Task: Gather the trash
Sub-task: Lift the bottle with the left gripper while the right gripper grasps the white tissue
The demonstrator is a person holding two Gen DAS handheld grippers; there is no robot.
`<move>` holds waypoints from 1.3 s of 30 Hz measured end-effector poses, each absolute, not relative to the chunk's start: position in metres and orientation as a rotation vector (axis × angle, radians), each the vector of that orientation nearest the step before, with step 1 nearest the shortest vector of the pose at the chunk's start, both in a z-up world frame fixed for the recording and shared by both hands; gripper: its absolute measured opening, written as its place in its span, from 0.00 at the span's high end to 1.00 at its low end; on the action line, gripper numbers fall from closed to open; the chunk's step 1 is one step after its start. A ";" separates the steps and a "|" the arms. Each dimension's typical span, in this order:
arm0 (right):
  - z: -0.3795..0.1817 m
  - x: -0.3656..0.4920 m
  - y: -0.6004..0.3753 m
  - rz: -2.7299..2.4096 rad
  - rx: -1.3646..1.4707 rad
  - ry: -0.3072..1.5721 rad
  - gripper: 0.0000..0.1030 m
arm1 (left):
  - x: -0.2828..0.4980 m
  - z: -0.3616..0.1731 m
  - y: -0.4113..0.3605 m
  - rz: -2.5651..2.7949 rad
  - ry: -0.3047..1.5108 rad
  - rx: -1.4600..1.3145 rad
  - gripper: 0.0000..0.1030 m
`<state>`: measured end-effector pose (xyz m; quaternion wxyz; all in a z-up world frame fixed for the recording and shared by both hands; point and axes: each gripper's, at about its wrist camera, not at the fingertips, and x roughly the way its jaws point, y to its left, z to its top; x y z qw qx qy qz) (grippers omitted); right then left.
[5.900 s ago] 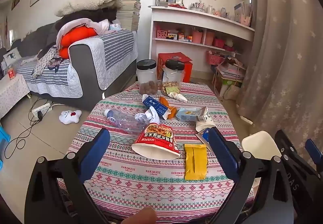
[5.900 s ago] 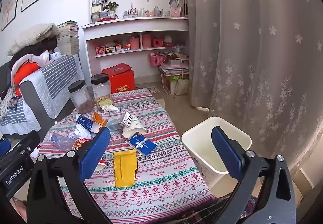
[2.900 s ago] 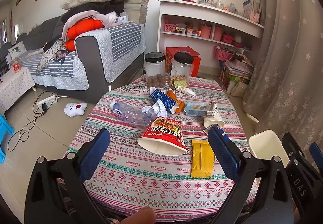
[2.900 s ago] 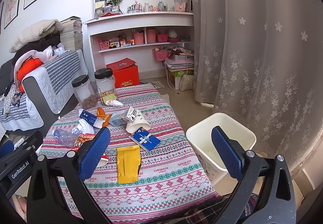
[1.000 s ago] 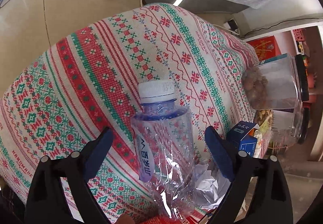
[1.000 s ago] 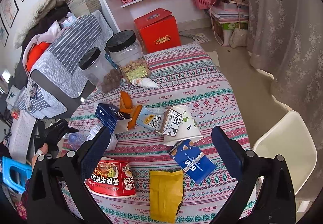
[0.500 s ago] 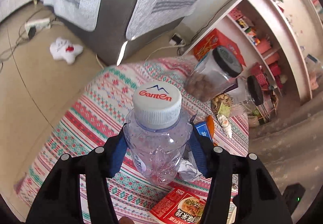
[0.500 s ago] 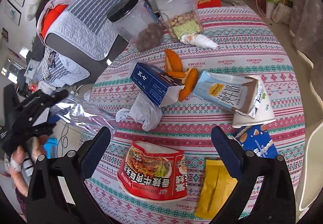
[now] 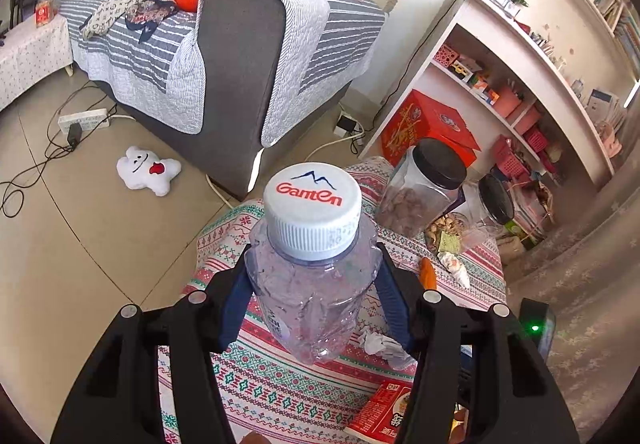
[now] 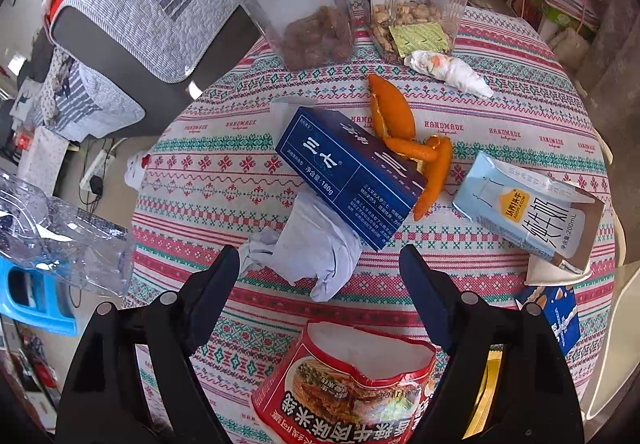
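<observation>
Two units: left hand-held gripper (image 9: pixel 312 296) clamps plastic bottle (image 9: pixel 310 284); right hand-held gripper (image 10: pixel 320 272) closing, empty, above crumpled tissue (image 10: pixel 308 252).

floor (image 9: pixel 80 244): beige tile | sofa (image 9: pixel 236 56): grey | shelves (image 9: pixel 532 56): white
</observation>
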<state>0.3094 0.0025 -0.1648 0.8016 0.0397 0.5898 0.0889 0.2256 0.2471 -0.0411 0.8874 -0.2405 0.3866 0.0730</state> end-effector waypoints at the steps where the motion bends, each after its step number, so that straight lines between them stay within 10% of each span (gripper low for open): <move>1: -0.169 0.311 0.006 0.198 0.079 1.281 0.36 | 0.224 -0.042 0.247 0.149 0.800 -0.496 0.45; 4: -0.178 0.315 0.013 0.220 0.077 1.303 0.57 | 0.224 -0.042 0.244 0.156 0.795 -0.459 0.45; 14: -0.166 0.311 0.014 0.239 0.081 1.234 0.72 | 0.226 -0.048 0.246 0.146 0.812 -0.446 0.45; 39: -0.018 0.238 -0.111 0.030 0.184 0.749 0.73 | 0.224 -0.025 0.172 -0.032 0.717 -0.425 0.45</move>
